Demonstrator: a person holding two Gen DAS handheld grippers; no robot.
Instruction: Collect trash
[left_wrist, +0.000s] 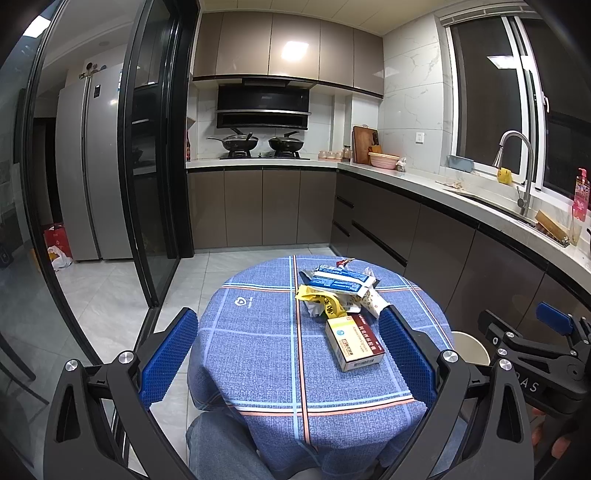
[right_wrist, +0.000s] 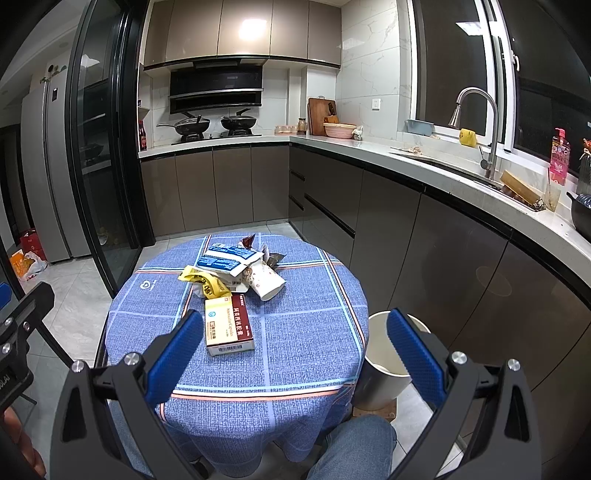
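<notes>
Left gripper (left_wrist: 288, 354) fingers: spread wide, holding nothing.
Right gripper (right_wrist: 295, 350) fingers: spread wide, holding nothing.
Trash pile (right_wrist: 232, 269): on tabletop (right_wrist: 303, 325), beyond both fingers.
Bin (right_wrist: 384, 354): near right fingers.

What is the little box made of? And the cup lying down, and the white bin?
The box looks like thin printed cardboard: crisp folded edges, matte print. The cup seems to be paper, with a patterned matte wall. The bin is probably smooth plastic, with a slight sheen, though I can't be sure.
</notes>
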